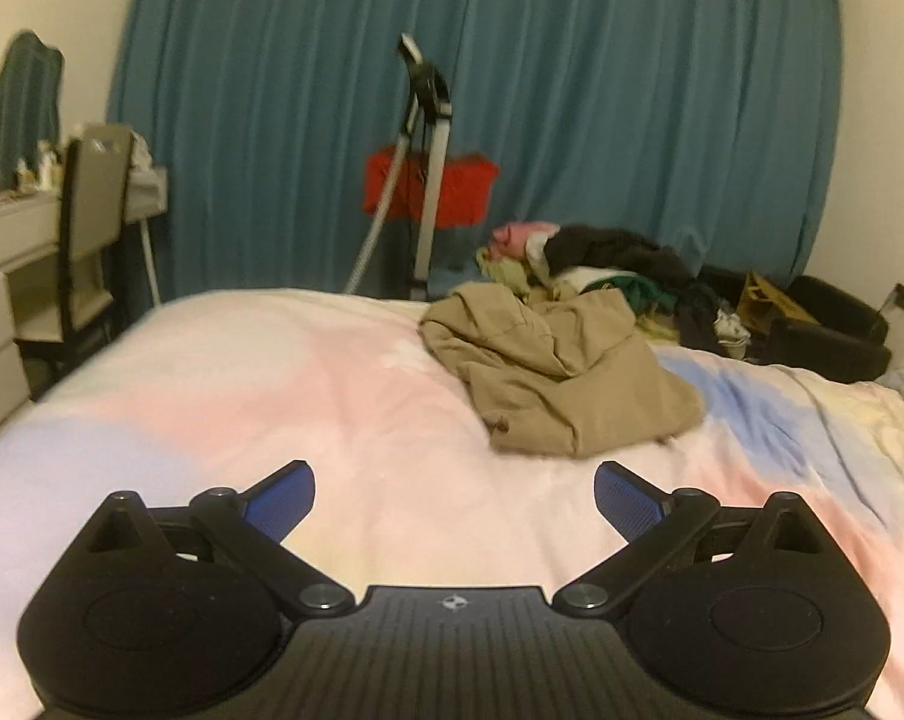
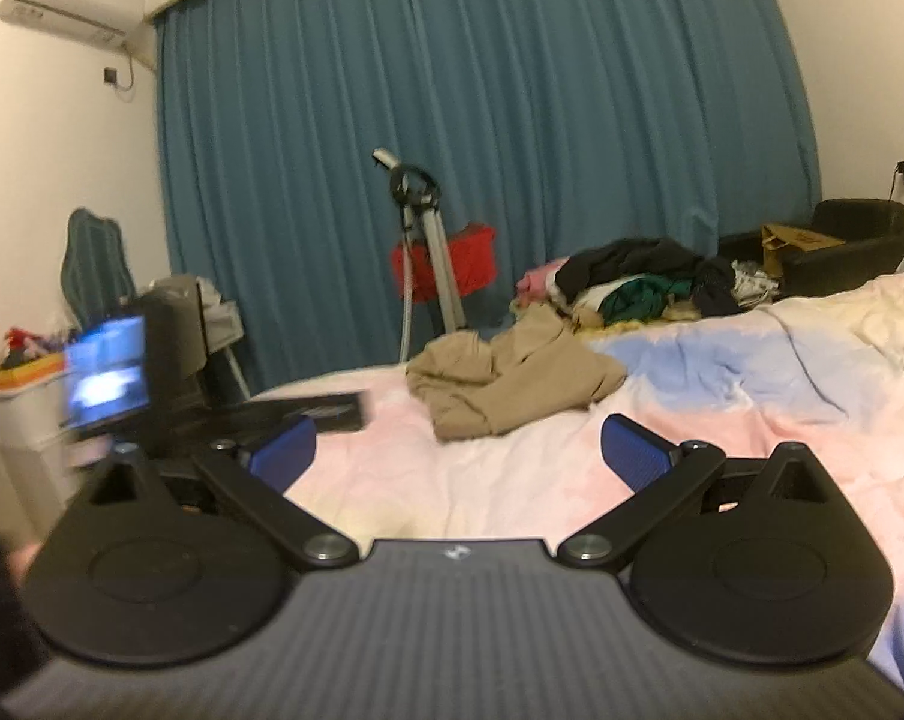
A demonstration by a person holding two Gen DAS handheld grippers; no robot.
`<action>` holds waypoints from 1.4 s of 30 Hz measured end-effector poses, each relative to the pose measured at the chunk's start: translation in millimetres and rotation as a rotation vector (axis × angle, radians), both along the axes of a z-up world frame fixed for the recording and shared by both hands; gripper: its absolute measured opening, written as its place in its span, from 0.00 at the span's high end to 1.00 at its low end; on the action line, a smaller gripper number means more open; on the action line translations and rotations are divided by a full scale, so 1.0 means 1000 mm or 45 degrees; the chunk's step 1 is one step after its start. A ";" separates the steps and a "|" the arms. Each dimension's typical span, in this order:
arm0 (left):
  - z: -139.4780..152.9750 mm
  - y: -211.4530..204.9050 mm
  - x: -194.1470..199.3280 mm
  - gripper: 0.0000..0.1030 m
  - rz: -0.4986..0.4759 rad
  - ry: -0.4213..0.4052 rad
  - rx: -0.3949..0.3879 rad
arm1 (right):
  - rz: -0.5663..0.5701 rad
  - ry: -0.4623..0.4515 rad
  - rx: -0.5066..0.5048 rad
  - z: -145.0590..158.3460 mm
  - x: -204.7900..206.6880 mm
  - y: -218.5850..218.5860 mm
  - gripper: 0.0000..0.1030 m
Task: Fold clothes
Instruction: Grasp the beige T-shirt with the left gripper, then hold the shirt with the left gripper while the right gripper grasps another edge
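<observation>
both grippers apart over the bed, tan garment crumpled ahead

left gripper spread wide, blue pads well apart, nothing between them, only pastel bedcover below. right gripper likewise spread, blue pads well apart, holding nothing.

tan garment crumpled in a heap on the bed, ahead and to the right in the left view, ahead near centre in the right view. touching neither gripper. kind of garment hard to tell; folds hide its shape.

behind it, at the bed's far edge, a mixed pile of clothes, black, pink, green and pale pieces tangled; single items not separable. seen again in the right view.

blurred throughout. in the right view, at left, a dark device with a lit screen smeared by motion, partly hidden behind the gripper's body; what it shows unreadable. a dark blur cut off at the lower left corner, not identifiable.

teal curtain across the back wall. in front of it a stand with hose and something red behind, its form unclear. chair and desk at far left, cut by the frame. dark armchair at far right, partly hidden by the bed.
</observation>
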State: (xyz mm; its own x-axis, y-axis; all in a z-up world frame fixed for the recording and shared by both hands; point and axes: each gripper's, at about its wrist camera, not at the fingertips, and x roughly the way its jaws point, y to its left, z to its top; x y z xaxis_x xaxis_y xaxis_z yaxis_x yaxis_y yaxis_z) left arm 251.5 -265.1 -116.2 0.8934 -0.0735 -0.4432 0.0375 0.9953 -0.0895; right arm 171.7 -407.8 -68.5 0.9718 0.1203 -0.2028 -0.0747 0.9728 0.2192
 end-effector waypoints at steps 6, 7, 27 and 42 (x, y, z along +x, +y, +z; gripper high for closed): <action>-0.024 -0.079 0.177 0.04 0.044 0.002 0.013 | -0.148 0.082 0.037 -0.043 0.048 -0.018 0.00; -0.028 -0.097 0.207 0.04 0.044 0.004 0.003 | -0.145 0.103 0.018 -0.053 0.057 -0.015 0.00; 0.036 -0.042 0.397 0.95 -0.035 0.109 -0.084 | -0.184 -0.025 0.042 -0.077 0.136 -0.011 0.00; 0.093 0.084 -0.097 0.96 -0.130 -0.030 -0.246 | -0.103 -0.134 0.117 0.007 0.031 -0.032 0.00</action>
State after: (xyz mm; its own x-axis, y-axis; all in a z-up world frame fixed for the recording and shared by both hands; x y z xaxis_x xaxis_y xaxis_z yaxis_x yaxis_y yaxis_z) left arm 154.7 -181.0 -23.7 0.8868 -0.2456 -0.3915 0.1414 0.9506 -0.2762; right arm 202.4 -440.1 -61.1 0.9944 0.0542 -0.0911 -0.0242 0.9529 0.3023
